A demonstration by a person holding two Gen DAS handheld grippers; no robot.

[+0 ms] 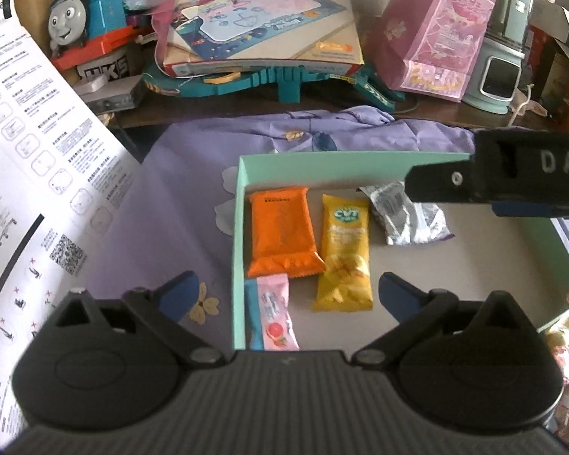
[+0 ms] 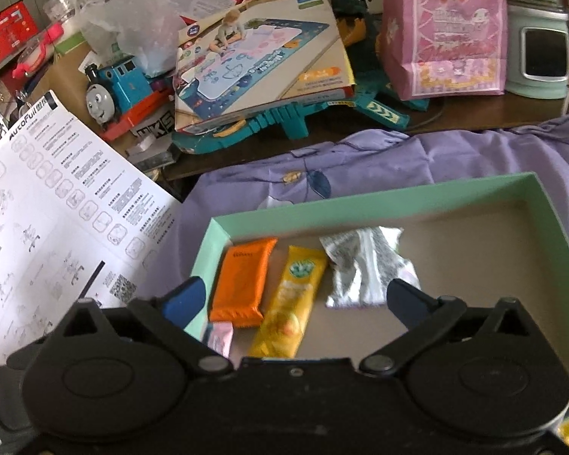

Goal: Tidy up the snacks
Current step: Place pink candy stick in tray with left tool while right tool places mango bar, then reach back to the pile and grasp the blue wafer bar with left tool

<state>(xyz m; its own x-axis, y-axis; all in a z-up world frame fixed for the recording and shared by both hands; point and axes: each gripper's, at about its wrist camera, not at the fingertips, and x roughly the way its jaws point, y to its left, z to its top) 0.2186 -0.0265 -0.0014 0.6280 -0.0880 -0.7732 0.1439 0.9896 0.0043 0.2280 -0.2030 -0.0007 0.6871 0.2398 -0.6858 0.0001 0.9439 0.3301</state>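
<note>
A mint-green box (image 1: 242, 204) (image 2: 398, 195) lies on a purple cloth. Inside it lie an orange packet (image 1: 282, 231) (image 2: 242, 280), a yellow CVT packet (image 1: 345, 254) (image 2: 292, 299), a pink packet (image 1: 277, 313) (image 2: 220, 335) and a silver packet (image 1: 409, 216) (image 2: 364, 265). My left gripper (image 1: 286, 295) is open and empty, hovering over the box's near left part. My right gripper (image 2: 297, 299) is open and empty above the box; in the left wrist view its black body (image 1: 493, 174) reaches in from the right over the silver packet.
A white instruction sheet (image 1: 30, 174) (image 2: 57, 208) lies at the left. Behind the purple cloth (image 1: 163, 204) stand a Thomas toy train (image 1: 83, 19) (image 2: 113, 87), a drawing-mat box (image 1: 261, 19) (image 2: 261, 57), a pink bag (image 1: 432, 34) (image 2: 447, 30) and a pale green appliance (image 1: 504, 45).
</note>
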